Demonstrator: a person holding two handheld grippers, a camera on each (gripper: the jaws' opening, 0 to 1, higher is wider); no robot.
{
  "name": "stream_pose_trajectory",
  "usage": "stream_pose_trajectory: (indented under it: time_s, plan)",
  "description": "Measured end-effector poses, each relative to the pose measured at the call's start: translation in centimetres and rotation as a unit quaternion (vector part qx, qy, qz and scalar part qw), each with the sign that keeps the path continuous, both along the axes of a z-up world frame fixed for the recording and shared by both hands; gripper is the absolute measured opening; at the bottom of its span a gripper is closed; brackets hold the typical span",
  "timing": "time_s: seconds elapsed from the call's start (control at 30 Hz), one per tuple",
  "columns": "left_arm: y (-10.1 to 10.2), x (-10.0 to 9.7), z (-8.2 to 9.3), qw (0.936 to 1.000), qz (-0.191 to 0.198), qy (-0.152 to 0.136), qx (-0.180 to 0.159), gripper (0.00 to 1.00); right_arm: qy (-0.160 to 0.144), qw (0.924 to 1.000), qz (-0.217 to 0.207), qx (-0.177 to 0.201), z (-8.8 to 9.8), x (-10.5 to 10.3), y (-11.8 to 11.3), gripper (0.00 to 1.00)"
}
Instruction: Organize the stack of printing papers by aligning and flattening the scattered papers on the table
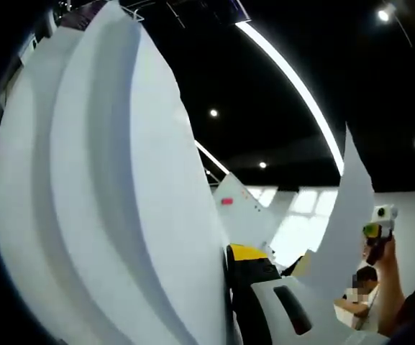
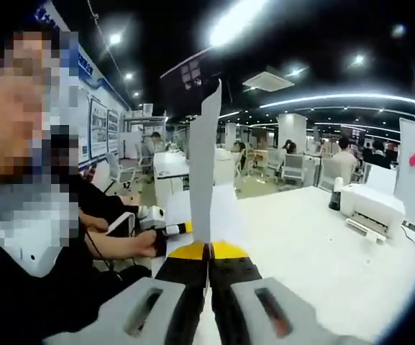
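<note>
Thin white printing sheets [image 2: 205, 172] are being pinched upright by the closed right gripper [image 2: 208, 251]; left gripper [image 1: 229, 287] is being pressed shut against curved white paper stack [image 1: 106, 201].

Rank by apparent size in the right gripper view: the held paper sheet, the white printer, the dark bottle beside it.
1. Paper sheet, largest, though nearness to the camera inflates it.
2. White printer on the table.
3. Dark bottle, smallest.

left tool [image 1: 230, 302] mostly hidden behind papers [image 1: 106, 201], distant people blurred
</note>
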State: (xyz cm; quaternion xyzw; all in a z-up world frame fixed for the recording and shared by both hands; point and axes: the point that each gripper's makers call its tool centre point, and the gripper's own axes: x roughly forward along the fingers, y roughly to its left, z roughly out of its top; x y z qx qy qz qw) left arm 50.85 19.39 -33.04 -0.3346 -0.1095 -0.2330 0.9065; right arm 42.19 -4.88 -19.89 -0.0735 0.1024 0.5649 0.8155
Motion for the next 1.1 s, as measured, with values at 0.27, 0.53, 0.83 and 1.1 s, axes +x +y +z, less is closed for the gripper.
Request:
stream_pose_trajectory:
  time_s: [0.27, 0.53, 0.83, 1.1]
  plan:
    - [-0.1, 0.0, 0.0, 1.0, 0.0, -0.001, -0.001, 0.08, 0.002, 0.9999, 0.002, -0.015, -0.9, 0.5, 0.7, 0.0]
    - [0.0, 0.0, 0.0, 1.0, 0.0, -0.001, 0.0, 0.08, -0.014, 0.9993, 0.002, -0.033, -1.5, 1.9, 1.8, 0.0]
    - [-0.1, -0.1, 0.1, 1.0, 0.0, -0.002, 0.0, 0.08, -0.054, 0.9974, -0.006, -0.046, -1.1, 3.8, 2.5, 0.0]
    - [-0.2, -0.1, 0.1, 1.0, -0.001, -0.003, 0.002, 0.08, -0.081, 0.9942, -0.019, -0.069, -1.1, 6.6, 3.6, 0.0]
